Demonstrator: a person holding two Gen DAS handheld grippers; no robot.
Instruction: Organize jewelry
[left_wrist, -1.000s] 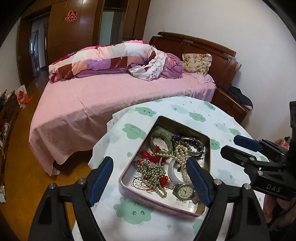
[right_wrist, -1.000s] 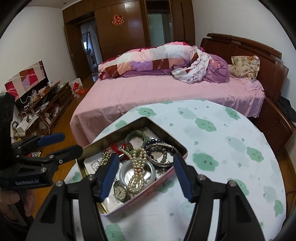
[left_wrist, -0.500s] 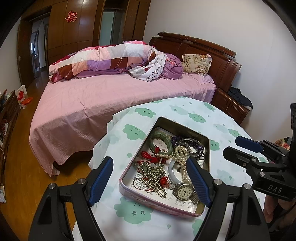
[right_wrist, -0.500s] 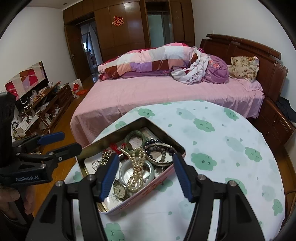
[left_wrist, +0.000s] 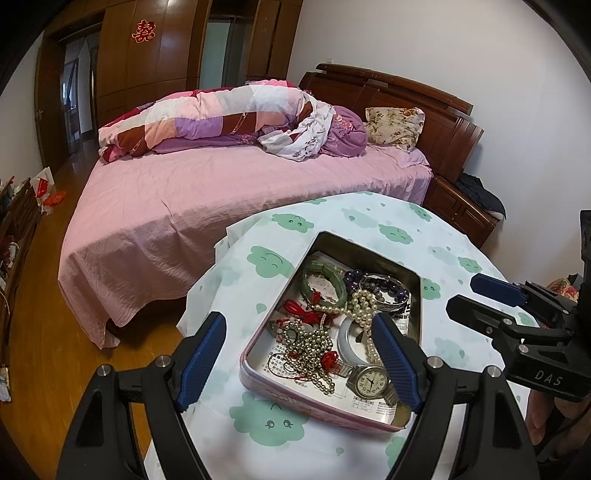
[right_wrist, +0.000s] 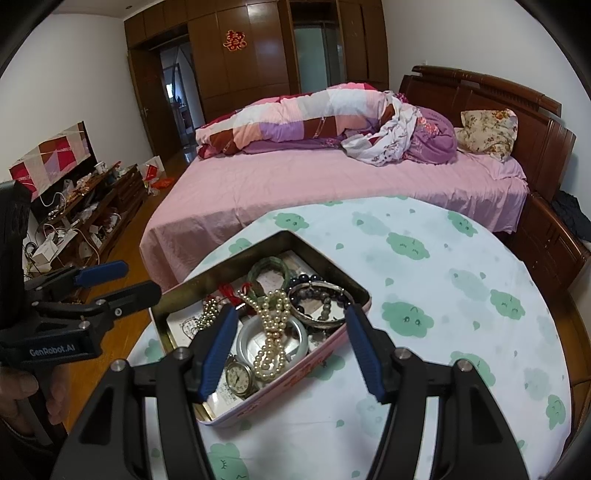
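I see a tin (left_wrist: 384, 424) of dull metal, pink-painted outside; glossy pearls (left_wrist: 364, 306) at its twelve o'clock; a matt printed tablecloth (left_wrist: 373, 229); polished wooden headboard (left_wrist: 406, 96); ribbed plastic gripper pads (left_wrist: 397, 363).

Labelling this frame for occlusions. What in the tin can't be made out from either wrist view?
- Watch strap: left wrist view, hidden behind a left gripper finger.
- Tin near corner: right wrist view, covered by a right gripper finger.
- Printed paper text: too small.
- Gold bead chain and red cords: tangled, ends untraceable.
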